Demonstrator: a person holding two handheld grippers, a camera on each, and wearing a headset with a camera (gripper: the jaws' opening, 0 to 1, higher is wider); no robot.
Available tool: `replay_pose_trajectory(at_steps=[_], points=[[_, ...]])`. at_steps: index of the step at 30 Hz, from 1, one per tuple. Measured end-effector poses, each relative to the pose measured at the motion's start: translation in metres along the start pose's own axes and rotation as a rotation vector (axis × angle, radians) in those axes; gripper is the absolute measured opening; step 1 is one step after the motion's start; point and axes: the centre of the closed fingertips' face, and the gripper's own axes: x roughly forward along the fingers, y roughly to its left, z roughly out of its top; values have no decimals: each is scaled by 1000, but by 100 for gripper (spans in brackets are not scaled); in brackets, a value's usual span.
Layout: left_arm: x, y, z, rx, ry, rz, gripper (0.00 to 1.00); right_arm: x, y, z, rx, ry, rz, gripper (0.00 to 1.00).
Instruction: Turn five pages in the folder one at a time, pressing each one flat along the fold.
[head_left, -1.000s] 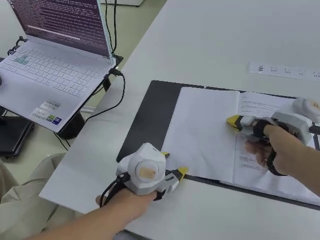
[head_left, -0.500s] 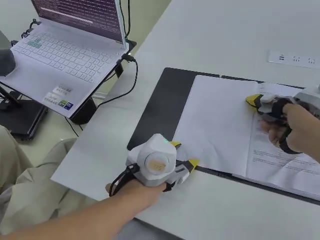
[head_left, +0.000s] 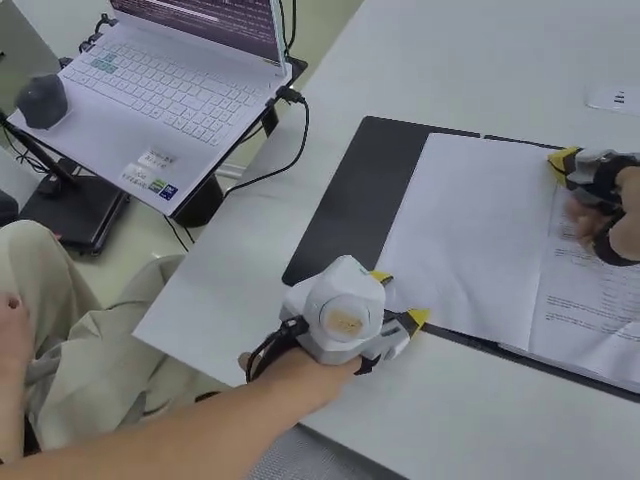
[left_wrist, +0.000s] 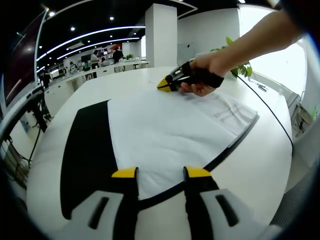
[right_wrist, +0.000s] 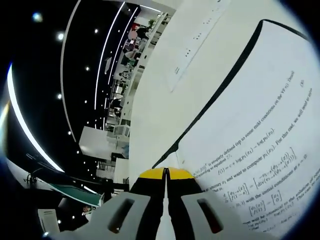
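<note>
The fingers (left_wrist: 125, 173) of your left gripper (left_wrist: 161, 173) are released, with a clear gap between them, and they sit over the near edge of the folder (head_left: 350, 200). The fingers (right_wrist: 152, 174) of your right gripper (right_wrist: 165, 174) are clenched together with no gap showing, their tips at the far edge of the printed page (right_wrist: 250, 165), just beside the fold.

The folder lies open and flat near the table's (head_left: 440, 70) near edge, close to its left edge. Its black cover is bare on the left. A blank page (head_left: 470, 230) lies flat over the middle, and the printed page lies to its right.

Your left hand (head_left: 300, 375) comes in from the near side, low over the table. Your right hand (head_left: 610, 215) reaches across the printed page toward the fold.

In the head view the right hand is blurred, the folder's right part is cut off, and the print is too small to read. A laptop (head_left: 180, 80) stands off the table's left edge.
</note>
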Motion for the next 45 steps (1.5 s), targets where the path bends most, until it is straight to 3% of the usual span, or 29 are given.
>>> replay_pose_trajectory(at_steps=[4,6,9,20,27,45], points=[[0,0,0,-2,-2,1,34,6,1,11,25,-57,0,0],[0,0,0,-1,-1,1,34,8,0,11,78,-59,5,0],[0,0,-1,-2,-4,1,34,6,-1,11,96,-62,23,0],[0,0,-1,-3,-4,1,34,-9,-6,-4,139,8,33,0],[1,1,-1,-5,1,2,34,-28,-10,-26,202,69,45,0],[0,0,0,-6,14,3,34,-62,-15,-61,233,144,41,0]])
